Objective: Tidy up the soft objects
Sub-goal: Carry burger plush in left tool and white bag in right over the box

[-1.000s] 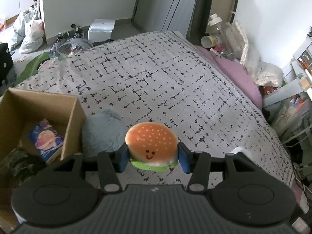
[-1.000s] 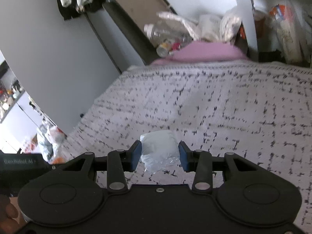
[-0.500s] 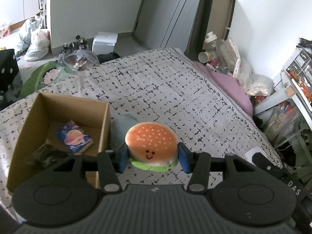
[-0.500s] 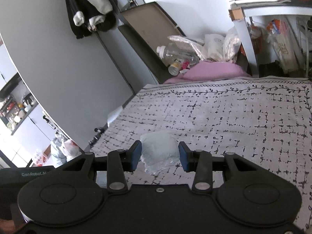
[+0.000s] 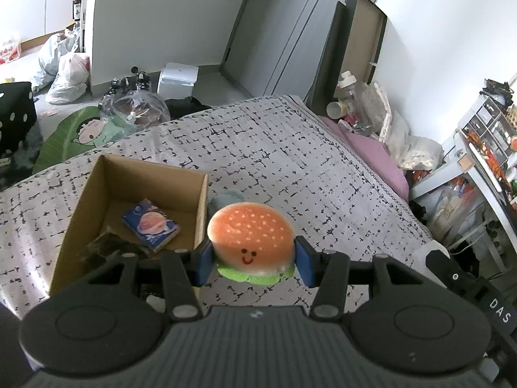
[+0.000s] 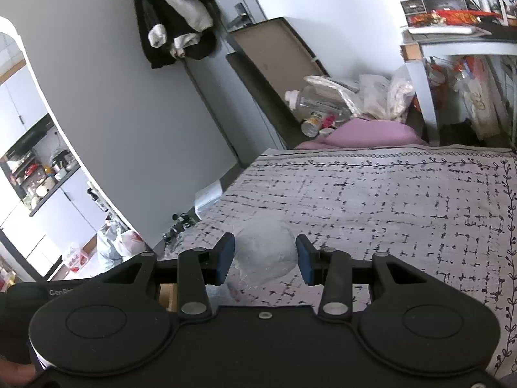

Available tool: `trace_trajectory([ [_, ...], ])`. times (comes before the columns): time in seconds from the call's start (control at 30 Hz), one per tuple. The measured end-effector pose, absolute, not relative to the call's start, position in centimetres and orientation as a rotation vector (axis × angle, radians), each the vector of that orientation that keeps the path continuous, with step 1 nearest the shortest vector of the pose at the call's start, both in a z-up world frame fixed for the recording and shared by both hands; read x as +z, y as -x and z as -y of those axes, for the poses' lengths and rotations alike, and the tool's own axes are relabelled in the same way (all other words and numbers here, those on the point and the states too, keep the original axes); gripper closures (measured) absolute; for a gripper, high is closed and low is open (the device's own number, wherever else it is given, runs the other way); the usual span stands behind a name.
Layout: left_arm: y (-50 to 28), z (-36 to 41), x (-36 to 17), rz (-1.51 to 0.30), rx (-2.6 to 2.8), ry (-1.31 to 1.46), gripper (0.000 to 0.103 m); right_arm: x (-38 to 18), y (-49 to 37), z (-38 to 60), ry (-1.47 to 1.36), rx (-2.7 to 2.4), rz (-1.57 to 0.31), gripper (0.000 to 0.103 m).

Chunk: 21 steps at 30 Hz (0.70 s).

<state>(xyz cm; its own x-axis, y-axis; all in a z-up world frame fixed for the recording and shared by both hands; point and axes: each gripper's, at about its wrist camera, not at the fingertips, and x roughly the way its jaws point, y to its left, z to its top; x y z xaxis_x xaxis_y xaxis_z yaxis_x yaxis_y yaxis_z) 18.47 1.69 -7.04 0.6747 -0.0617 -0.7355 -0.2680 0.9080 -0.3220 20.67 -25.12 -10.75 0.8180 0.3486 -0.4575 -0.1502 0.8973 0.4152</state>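
Observation:
My left gripper [image 5: 253, 263] is shut on a plush hamburger [image 5: 251, 242] with a smiling face and a green felt rim, held above the bed. Below and to its left stands an open cardboard box [image 5: 97, 194] holding a blue packet [image 5: 150, 225] and a dark crumpled item [image 5: 106, 247]. A grey-blue soft object [image 5: 226, 198] lies on the bed beside the box's right wall, mostly hidden by the hamburger. In the right wrist view my right gripper [image 6: 265, 260] is shut on a pale, whitish soft pouch in clear wrap [image 6: 265, 252], lifted over the bedspread.
The bed has a grey cover with black dashes [image 5: 274, 161] and a pink sheet [image 5: 371, 152] at its far side. Bottles and bags [image 5: 362, 110] crowd the headboard corner. A desk with clutter [image 5: 484, 148] stands right; bags and a white box [image 5: 177, 79] sit on the floor.
Both grippers rose and pulled back with their objects still held. In the left wrist view the box slid toward the centre and its whole inside came into sight.

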Motion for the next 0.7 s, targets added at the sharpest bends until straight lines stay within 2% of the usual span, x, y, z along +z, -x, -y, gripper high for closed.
trace_trajectory([
  [0.7,-15.2,-6.4,-5.7,-0.799,0.143,0.464,0.052,-8.8,-18.3,19.8,-0.301,0.356,-0.547,0.062],
])
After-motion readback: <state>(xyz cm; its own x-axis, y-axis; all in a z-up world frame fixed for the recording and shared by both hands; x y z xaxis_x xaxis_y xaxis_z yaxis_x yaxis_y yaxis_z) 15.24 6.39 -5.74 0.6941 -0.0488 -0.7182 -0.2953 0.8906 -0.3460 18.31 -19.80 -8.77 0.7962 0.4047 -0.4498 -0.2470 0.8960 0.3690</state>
